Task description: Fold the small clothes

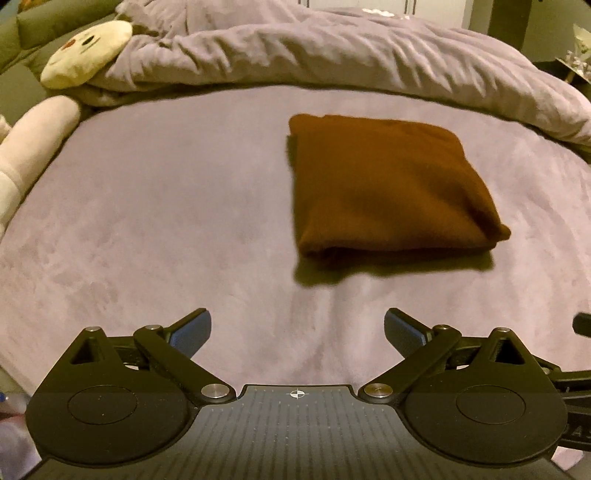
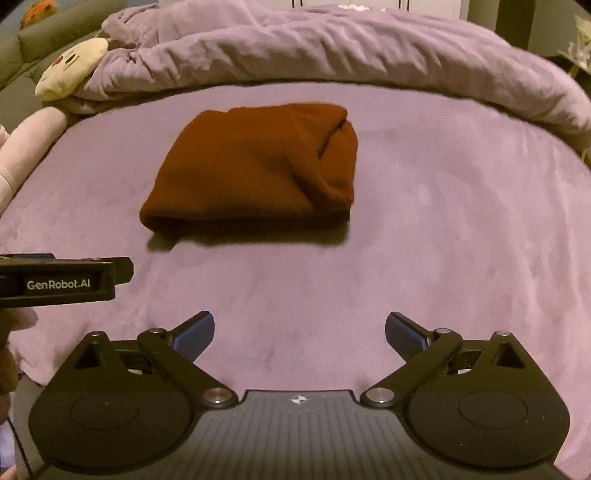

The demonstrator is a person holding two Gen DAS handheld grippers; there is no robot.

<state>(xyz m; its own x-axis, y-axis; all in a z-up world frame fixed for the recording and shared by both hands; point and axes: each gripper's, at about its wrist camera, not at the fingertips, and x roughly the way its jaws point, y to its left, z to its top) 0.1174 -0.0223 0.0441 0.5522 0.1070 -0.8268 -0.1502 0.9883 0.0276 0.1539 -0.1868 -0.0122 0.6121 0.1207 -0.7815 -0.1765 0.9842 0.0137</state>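
Note:
A brown garment (image 1: pixel 388 184) lies folded into a thick rectangle on the purple bed sheet (image 1: pixel 166 221). It also shows in the right wrist view (image 2: pixel 255 166), left of centre. My left gripper (image 1: pixel 297 328) is open and empty, held back from the garment's near edge and to its left. My right gripper (image 2: pixel 300 330) is open and empty, also back from the garment, to its right. The left gripper's body (image 2: pixel 62 282) shows at the left edge of the right wrist view.
A bunched purple duvet (image 1: pixel 332 48) lies across the back of the bed. A cream plush toy (image 1: pixel 85 51) with a face rests at the back left, and a pale bolster (image 1: pixel 33 147) lies along the left edge. A dark post (image 1: pixel 509 22) stands at the far right.

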